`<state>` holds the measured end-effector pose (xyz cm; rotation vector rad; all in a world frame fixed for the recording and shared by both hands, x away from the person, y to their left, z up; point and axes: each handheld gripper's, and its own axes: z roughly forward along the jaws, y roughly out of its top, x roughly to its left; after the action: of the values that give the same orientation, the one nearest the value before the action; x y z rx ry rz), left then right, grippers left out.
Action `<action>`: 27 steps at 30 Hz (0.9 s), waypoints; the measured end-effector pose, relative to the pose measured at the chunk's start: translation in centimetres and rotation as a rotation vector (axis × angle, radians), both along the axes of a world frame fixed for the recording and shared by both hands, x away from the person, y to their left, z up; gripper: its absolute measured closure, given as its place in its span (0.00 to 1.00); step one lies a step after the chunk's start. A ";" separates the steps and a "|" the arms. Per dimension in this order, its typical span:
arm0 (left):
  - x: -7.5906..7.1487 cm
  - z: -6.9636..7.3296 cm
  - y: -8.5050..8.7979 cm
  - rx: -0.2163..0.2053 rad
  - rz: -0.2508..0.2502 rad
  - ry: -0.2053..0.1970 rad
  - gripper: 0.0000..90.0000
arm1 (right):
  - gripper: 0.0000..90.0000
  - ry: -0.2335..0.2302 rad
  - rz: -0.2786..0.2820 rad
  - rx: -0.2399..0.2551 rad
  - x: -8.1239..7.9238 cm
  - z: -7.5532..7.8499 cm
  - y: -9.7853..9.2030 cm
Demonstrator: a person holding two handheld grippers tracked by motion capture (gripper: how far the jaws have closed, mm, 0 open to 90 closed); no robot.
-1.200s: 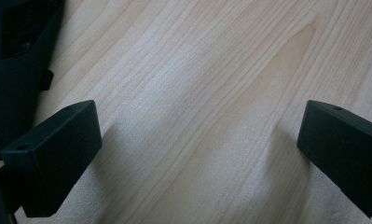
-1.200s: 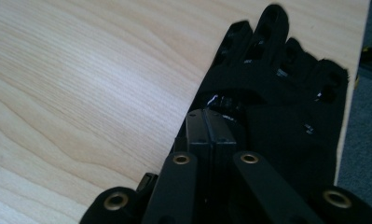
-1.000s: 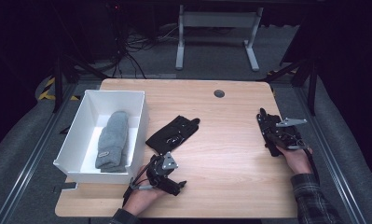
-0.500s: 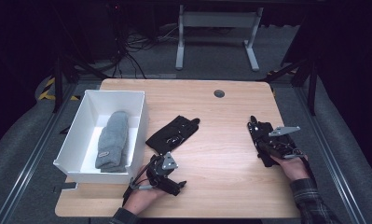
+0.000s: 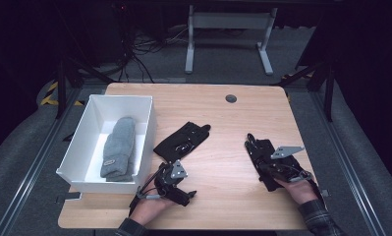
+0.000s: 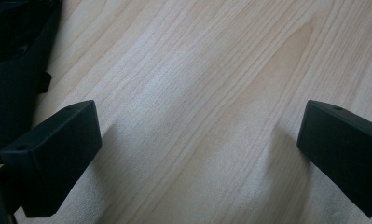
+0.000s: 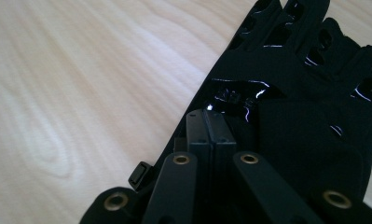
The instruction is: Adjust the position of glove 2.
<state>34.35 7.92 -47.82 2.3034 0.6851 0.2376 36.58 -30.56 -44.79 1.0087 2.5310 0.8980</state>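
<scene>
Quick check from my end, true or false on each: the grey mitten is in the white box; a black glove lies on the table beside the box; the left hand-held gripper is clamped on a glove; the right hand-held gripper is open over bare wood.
1. The grey mitten lies in the white box. True.
2. A black glove lies on the table beside the box. True.
3. The left hand-held gripper is clamped on a glove. False: its jaws stand wide apart over bare wood.
4. The right hand-held gripper is open over bare wood. False: its jaws are shut, on a second black glove.
</scene>
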 end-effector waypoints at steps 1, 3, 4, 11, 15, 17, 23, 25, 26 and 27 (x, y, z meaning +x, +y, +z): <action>0.0 0.0 0.0 -0.001 -0.001 0.000 0.00 | 1.00 0.003 0.010 0.002 -0.3 0.0 0.3; 0.0 0.0 0.0 -0.003 -0.001 -0.004 0.00 | 1.00 0.009 0.032 0.006 -0.8 0.0 0.9; 0.0 0.0 0.0 -0.003 0.000 -0.003 0.00 | 1.00 0.010 0.041 0.008 -1.1 0.0 1.2; 0.0 0.0 0.0 -0.002 -0.002 -0.004 0.00 | 1.00 0.018 0.098 0.022 -2.1 -0.1 2.6; 0.0 0.0 0.0 -0.003 -0.003 -0.004 0.00 | 1.00 -0.031 0.088 0.052 -2.5 0.9 1.9; 0.1 0.0 0.0 -0.002 -0.005 -0.005 0.00 | 1.00 -0.048 0.056 0.069 -2.5 1.3 0.6; 0.1 0.0 0.0 0.000 -0.006 -0.004 0.00 | 1.00 -0.016 0.010 0.054 -2.8 0.6 -1.7; 0.2 0.0 0.0 0.000 -0.006 -0.004 0.00 | 1.00 -0.008 0.013 0.054 -2.8 0.5 -1.7; 0.2 0.0 0.0 0.000 -0.006 -0.004 0.00 | 1.00 -0.008 0.020 0.049 -2.9 0.4 -1.5; 0.2 0.0 0.0 0.000 -0.006 -0.004 0.00 | 1.00 -0.005 0.029 0.046 -3.0 0.3 -1.3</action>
<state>34.50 7.92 -47.83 2.3044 0.6759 0.2393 33.58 -31.91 -44.47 0.9840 2.5382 0.9702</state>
